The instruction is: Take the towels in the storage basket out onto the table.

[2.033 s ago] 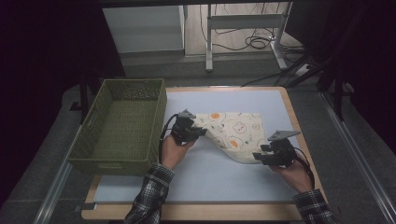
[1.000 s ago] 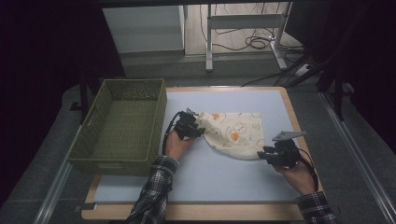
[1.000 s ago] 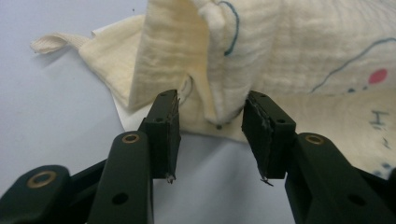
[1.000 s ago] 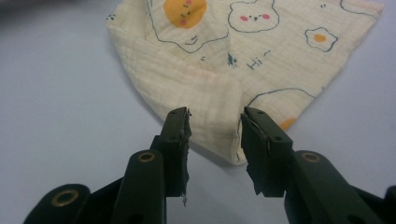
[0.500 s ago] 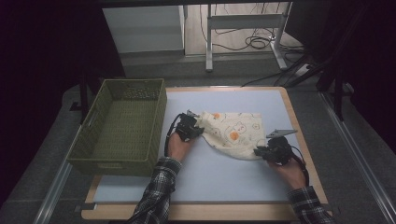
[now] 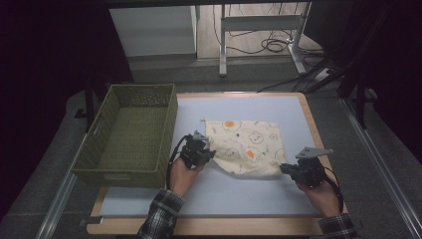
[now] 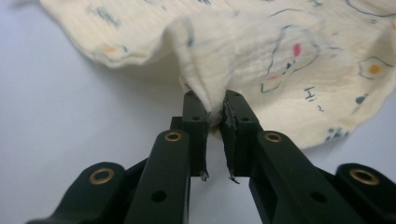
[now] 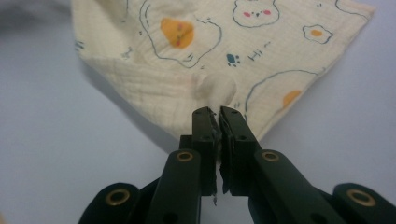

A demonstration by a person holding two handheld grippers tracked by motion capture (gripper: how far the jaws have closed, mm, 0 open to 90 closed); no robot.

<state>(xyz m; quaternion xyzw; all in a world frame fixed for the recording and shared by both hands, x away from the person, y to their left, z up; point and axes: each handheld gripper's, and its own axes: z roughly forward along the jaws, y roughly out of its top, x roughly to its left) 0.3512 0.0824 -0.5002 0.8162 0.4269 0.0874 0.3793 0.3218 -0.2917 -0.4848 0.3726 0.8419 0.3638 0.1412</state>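
Observation:
A cream cloth [image 6: 246, 144] printed with eggs and bears lies spread on the pale blue mat [image 6: 239, 196]. My left gripper [image 6: 209, 152] holds its near left edge. In the left gripper view the jaws [image 7: 215, 100] pinch a raised fold of the cloth [image 7: 280, 56]; they have just closed and then eased slightly, with the fold still between them. My right gripper [image 6: 283, 169] is at the cloth's near right corner. In the right gripper view it [image 8: 215, 112] is shut on the hem of the cloth [image 8: 210, 56].
A green woven basket [image 6: 142, 89] stands at the left of the mat, close to my left hand. The mat lies on a wooden table top [image 6: 311, 129]. Desk legs and cables [image 6: 271, 45] are on the floor beyond the far edge.
Both grippers closed on the cloth's near edge. The left one drew back toward the person and the right one pulled outward, so the bunched cloth now lies flatter and wider.

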